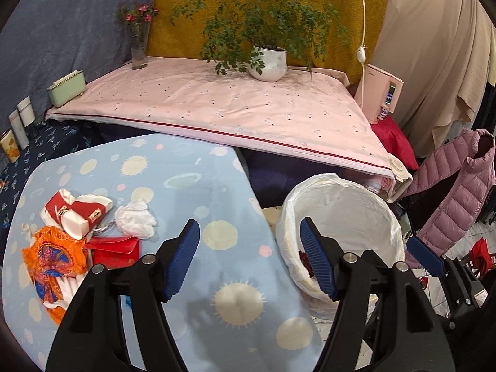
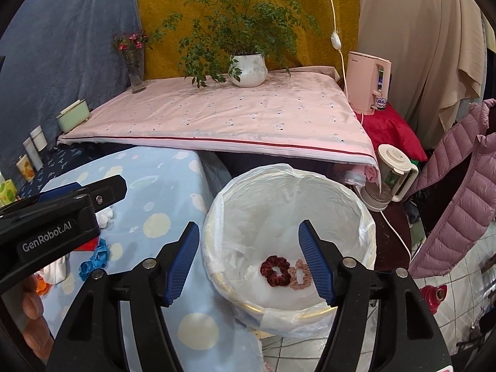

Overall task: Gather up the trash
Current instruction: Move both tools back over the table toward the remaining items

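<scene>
1. The left claw sits nearest the lens, jaws spread wide and gripping nothing, over the right edge of the counter; the right claw is just as wide and empty, hanging above the bin's mouth.
2. The counter wears a pale blue cloth with sun and planet prints and fills the left wrist view from 6 to 10 o'clock.
3. The bin, lined with a white plastic bag, stands just beside the counter's right edge, at 4 o'clock in the left wrist view and dead centre in the right.
4. The trash lies clustered on the counter at 8 to 9 o'clock in the left wrist view: an orange wrapper, crushed red-and-white cartons above it, a red envelope touching the wrapper's right side, and a white tissue wad just beside the cartons.
5. Inside the bin rest a dark red scrunchie and a pink scrunchie, touching each other on the bag's floor.
</scene>
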A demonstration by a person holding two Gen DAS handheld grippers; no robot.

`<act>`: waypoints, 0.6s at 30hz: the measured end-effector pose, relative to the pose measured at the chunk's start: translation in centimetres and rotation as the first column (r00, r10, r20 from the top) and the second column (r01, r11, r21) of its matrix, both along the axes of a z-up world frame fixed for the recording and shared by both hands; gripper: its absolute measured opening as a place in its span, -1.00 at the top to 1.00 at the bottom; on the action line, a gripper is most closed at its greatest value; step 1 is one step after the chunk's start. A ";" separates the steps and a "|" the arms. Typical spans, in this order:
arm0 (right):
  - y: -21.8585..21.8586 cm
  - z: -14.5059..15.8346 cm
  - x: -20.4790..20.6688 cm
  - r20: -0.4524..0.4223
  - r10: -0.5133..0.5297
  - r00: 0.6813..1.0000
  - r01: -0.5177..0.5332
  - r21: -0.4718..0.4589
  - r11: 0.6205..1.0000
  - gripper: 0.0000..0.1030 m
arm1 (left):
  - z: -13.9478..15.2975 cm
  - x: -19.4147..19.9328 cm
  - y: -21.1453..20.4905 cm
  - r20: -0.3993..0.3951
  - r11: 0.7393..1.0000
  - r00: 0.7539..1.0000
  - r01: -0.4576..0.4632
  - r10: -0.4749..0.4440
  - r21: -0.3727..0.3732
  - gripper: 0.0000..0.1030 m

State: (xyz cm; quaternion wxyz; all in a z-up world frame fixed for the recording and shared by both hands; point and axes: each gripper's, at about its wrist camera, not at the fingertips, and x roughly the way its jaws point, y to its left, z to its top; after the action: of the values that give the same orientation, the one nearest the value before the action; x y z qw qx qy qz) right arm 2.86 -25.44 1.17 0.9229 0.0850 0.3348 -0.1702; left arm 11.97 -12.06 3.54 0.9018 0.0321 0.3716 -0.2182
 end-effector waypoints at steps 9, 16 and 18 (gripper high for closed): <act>2.9 0.1 0.2 0.003 0.043 0.999 -0.043 -0.005 0.999 -0.39 | -0.6 -0.1 3.6 -0.007 0.997 0.997 -0.079 0.079 0.006 -0.49; 5.7 -0.2 0.6 -0.001 0.082 0.997 -0.082 -0.004 0.997 -0.47 | -1.4 0.1 7.5 -0.015 0.986 0.986 -0.166 0.167 0.007 -0.62; 6.6 -0.4 0.8 -0.005 0.094 0.996 -0.094 -0.003 0.996 -0.47 | -1.8 0.2 8.8 -0.015 0.980 0.980 -0.198 0.198 0.018 -0.64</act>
State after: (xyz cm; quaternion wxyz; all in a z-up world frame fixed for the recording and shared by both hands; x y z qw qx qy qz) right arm 3.69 -18.83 0.82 0.9292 0.0672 0.3404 -0.1272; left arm 12.13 -3.21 1.76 0.9156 0.0004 0.3822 -0.1248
